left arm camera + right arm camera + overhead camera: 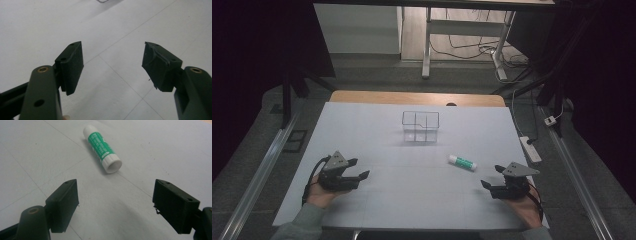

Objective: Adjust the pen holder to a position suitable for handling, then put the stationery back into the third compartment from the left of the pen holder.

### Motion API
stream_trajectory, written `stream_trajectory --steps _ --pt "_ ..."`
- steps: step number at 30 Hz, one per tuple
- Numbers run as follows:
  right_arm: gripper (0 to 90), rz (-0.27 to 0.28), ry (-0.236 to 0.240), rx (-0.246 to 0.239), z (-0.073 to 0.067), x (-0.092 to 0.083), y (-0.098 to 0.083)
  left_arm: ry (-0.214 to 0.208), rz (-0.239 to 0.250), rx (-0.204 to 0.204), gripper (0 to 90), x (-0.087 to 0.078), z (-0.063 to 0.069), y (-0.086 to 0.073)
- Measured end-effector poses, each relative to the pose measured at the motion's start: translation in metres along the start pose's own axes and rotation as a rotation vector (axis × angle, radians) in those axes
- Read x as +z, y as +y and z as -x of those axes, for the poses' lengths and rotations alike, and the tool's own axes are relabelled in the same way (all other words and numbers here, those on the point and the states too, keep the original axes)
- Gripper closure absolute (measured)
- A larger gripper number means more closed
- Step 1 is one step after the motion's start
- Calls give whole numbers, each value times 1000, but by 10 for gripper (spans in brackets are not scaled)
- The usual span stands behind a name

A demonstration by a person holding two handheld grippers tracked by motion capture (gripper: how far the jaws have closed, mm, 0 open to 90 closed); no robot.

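Observation:
A white and green glue stick (462,162) lies on its side on the white table, right of centre. In the right gripper view the glue stick (102,149) rests a short way beyond the jaws, its round end facing me. My right gripper (492,176) is held low at the front right, open, nothing between its pads (115,202). At the front left my left gripper (358,168) is open too, jaws wide apart over bare table (113,67). A wire basket (420,126) with compartments stands at the middle back.
The white sheet (377,200) covers the table, with a wooden edge (417,98) at the back. A power strip (530,148) and cables lie on the floor to the right. Desk legs (427,45) stand beyond the table.

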State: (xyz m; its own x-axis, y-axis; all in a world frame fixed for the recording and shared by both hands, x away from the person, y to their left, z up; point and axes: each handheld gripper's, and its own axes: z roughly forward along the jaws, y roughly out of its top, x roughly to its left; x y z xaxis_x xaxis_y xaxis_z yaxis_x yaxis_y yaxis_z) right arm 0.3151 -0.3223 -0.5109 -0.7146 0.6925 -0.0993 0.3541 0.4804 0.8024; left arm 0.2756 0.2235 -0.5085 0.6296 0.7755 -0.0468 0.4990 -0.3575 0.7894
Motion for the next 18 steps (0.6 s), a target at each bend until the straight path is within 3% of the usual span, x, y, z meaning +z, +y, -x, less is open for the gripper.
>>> stream_trajectory --steps 9,18 --pt "200 -6 -13 -1 0 0 0 -5 -4 -1 304 1 -3 0" --pt "212 6 3 1 0 0 4 -11 -12 2 285 1 -3 -1"
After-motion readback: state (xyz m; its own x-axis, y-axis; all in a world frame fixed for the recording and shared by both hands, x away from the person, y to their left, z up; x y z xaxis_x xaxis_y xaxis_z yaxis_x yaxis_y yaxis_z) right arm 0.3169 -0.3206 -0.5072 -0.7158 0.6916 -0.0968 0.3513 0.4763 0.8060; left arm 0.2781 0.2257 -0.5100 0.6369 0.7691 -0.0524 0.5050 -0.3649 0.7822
